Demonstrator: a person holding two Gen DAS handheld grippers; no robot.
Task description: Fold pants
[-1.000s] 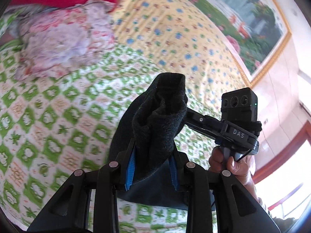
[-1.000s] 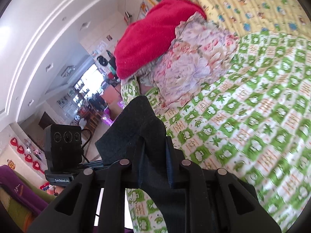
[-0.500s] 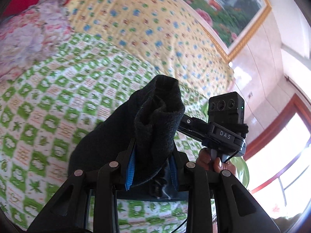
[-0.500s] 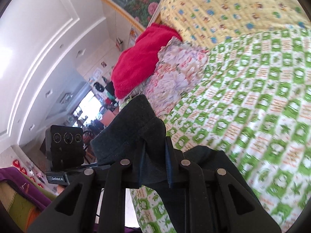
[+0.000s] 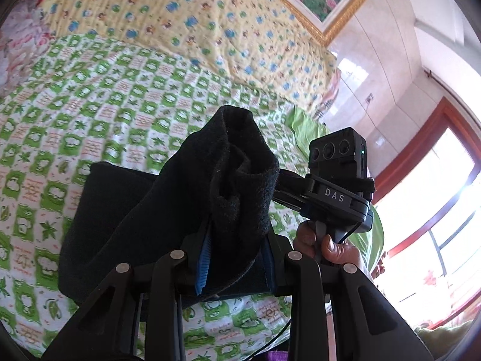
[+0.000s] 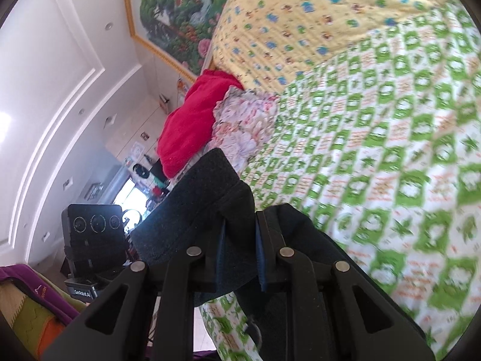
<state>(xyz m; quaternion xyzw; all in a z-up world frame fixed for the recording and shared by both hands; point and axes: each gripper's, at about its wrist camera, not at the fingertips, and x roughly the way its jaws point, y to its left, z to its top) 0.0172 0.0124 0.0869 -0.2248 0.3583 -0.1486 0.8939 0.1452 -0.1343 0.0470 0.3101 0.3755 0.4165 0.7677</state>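
Note:
The dark pants (image 5: 126, 210) hang over the green-and-white checked bed cover. My left gripper (image 5: 236, 258) is shut on a bunched edge of the pants, which stands up between its blue pads. My right gripper (image 6: 239, 255) is shut on another edge of the pants (image 6: 198, 210), held above the bed near its side. The right gripper's body and the hand holding it show in the left wrist view (image 5: 333, 198). The left gripper's body shows in the right wrist view (image 6: 93, 240).
The bed cover (image 6: 390, 156) spreads ahead, with a yellow dotted quilt (image 5: 186, 15) at the far side. A red blanket (image 6: 192, 120) and a floral cloth (image 6: 243, 126) lie at one end. A framed painting (image 6: 177, 9) hangs on the wall. A window (image 5: 436, 210) is at the right.
Both grippers have swung with the pants across the bed. The pants' lower part now lies spread on the cover. The red blanket has left the left wrist view.

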